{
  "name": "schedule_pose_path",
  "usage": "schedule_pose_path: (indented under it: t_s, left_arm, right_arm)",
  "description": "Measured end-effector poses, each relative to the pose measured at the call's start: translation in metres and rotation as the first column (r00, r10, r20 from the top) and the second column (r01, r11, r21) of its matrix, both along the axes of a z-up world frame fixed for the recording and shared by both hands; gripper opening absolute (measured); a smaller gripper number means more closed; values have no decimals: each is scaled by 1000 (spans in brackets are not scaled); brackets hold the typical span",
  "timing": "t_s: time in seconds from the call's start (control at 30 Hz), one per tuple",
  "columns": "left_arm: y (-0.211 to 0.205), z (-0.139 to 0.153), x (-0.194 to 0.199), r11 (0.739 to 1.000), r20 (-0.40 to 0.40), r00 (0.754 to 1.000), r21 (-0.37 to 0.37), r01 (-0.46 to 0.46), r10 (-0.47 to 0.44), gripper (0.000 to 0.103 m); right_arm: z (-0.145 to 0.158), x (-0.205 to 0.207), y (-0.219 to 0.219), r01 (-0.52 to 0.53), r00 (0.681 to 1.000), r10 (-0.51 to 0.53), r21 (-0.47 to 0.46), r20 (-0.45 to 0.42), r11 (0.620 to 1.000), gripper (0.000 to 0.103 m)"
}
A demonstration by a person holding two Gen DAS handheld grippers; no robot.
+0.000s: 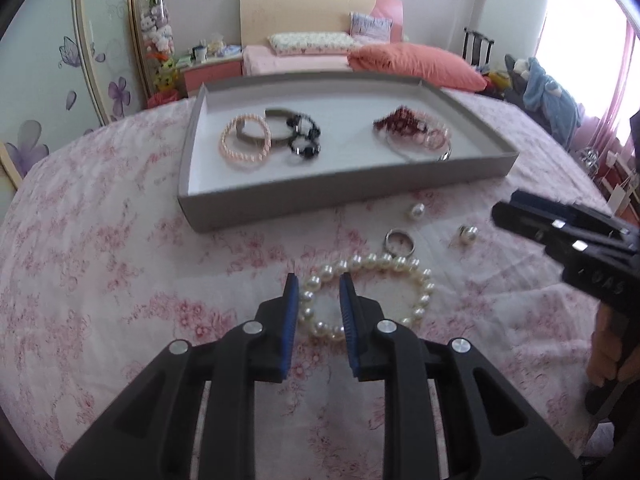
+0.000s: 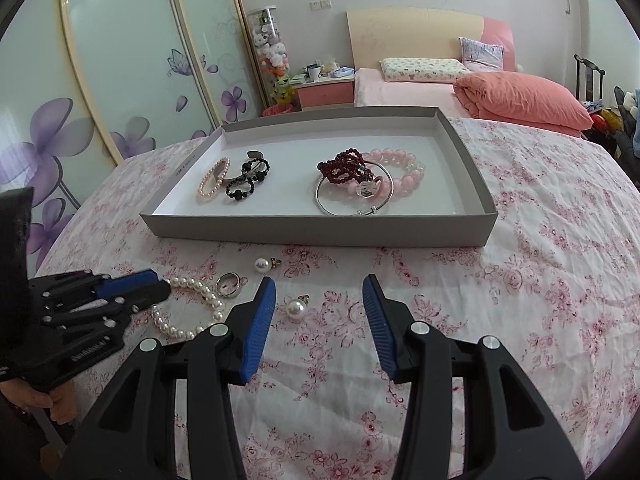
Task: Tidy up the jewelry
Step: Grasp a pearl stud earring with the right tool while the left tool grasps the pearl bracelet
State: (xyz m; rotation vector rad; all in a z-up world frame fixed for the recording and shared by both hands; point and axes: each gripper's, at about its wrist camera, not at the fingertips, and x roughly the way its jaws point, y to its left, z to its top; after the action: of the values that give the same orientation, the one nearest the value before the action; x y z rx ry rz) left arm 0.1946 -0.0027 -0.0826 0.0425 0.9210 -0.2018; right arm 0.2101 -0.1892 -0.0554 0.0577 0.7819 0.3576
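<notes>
A white pearl bracelet lies on the floral cloth; it also shows in the right wrist view. My left gripper is open, its fingers on either side of the bracelet's near-left beads. A silver ring and two pearl earrings lie beyond it. My right gripper is open and empty above the cloth, a pearl earring just inside its left finger. The grey tray holds a pink pearl bracelet, black beads, dark red beads, a silver bangle and a pink bead bracelet.
The table is round, covered in pink floral cloth. Behind it stand a bed with an orange duvet, a pink nightstand and sliding wardrobe doors.
</notes>
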Motion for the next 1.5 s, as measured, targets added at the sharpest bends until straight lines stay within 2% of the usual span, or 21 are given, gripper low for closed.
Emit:
schedule_pose_path:
  t_s: [0.13, 0.2, 0.43, 0.77, 1.17, 1.43, 1.5]
  left_arm:
    - [-2, -1, -2, 1000, 3, 1000, 31, 5, -5, 20]
    - [1, -2, -1, 999, 1, 1000, 31, -7, 7, 11]
    - [27, 0, -5, 997, -6, 997, 0, -81, 81, 10]
    - [76, 1, -9, 974, -15, 974, -22, -227, 227, 10]
    - [78, -1, -14, 973, 21, 973, -11, -231, 231, 11]
    - [78, -1, -14, 973, 21, 973, -9, -231, 231, 11]
    - [77, -1, -14, 973, 21, 973, -9, -231, 231, 11]
  right_arm:
    - [0, 1, 0, 2, 1000, -2, -4, -5, 1000, 47]
    - [-1, 2, 0, 1, 1000, -1, -6, -9, 1000, 47]
    - [-6, 2, 2, -16, 999, 15, -27, -31, 1000, 47]
    - [-16, 3, 19, -70, 995, 64, -82, -73, 994, 36]
    - [-21, 8, 31, -72, 995, 62, -131, -79, 989, 23]
    - [-21, 7, 32, -68, 996, 58, -137, -75, 988, 22]
    - [-21, 8, 33, -66, 996, 56, -145, -70, 987, 16]
